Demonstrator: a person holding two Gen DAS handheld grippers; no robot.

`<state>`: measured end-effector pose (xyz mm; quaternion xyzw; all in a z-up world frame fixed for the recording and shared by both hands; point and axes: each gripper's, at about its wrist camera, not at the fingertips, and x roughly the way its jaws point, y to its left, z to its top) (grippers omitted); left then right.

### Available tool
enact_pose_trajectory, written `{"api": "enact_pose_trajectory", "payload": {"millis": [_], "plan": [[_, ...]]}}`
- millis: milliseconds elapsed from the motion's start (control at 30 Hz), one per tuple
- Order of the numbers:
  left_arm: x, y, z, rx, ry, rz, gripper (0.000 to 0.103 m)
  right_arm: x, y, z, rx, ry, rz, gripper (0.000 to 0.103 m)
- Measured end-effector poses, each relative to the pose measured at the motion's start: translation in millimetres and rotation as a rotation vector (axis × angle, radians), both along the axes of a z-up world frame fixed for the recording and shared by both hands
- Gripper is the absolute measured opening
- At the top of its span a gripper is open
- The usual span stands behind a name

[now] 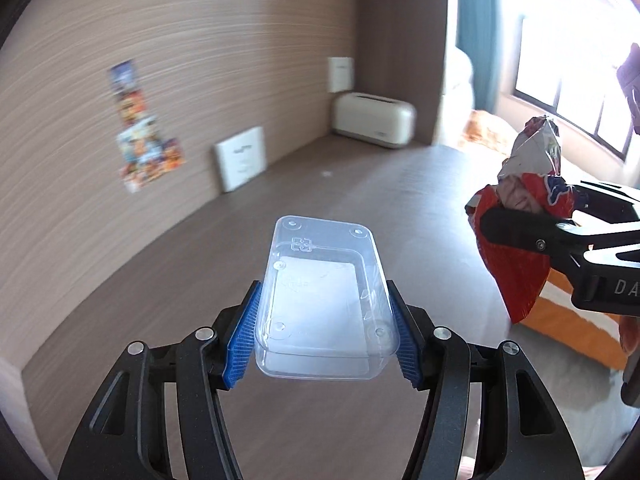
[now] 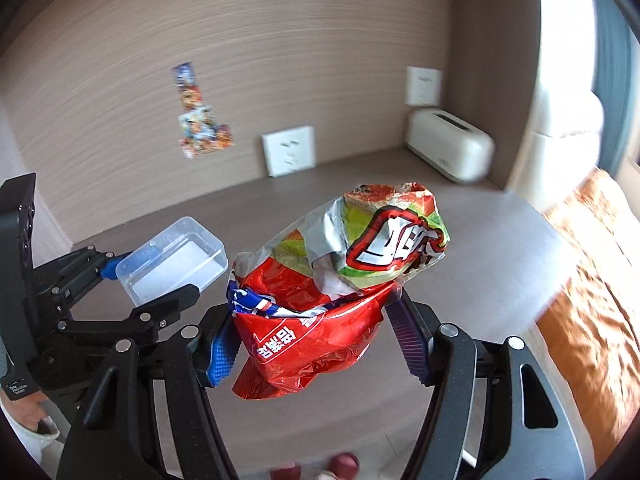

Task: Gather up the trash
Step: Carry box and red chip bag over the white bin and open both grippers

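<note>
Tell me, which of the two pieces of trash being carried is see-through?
The plastic box in the left gripper. The crumpled snack bag in the right gripper is red and opaque.

The left gripper (image 1: 326,320) points forward and down, its blue pads (image 1: 243,332) pressed on the two long sides of a clear tub (image 1: 324,300). The right gripper (image 2: 312,332) is held just beside it at about the same height, also angled down, its jaws clamped on a crumpled snack bag (image 2: 320,280). Both are carried above the desk.
</note>
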<state>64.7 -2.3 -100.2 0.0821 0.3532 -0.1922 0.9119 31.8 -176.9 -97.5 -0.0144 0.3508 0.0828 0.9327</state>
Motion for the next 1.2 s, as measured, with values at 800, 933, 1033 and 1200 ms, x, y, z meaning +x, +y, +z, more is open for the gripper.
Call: {"api": "enact_pose_trajectory", "payload": {"millis": [800, 933, 1033, 1200], "plan": [[-113.8, -309.1, -97.8, 0.089, 0.145, -0.635, 0.058, -150.9, -277.9, -84.6, 0.025, 0.209, -0.309, 0.068], [-138.0, -360.0, -153.4, 0.137, 0.186, -0.77, 0.058, -169.4, -315.4, -138.5, 0.016, 0.295, -0.282, 0.068], [-155.9, -394.9, -205.9, 0.197, 0.2, -0.891, 0.058, -180.6, -336.6, -195.3, -0.001, 0.364, -0.231, 0.068], [-177.3, -439.6, -308.5, 0.269, 0.241, -1.045, 0.058, -189.0, -362.9, -302.9, -0.004, 0.453, -0.147, 0.068]]}}
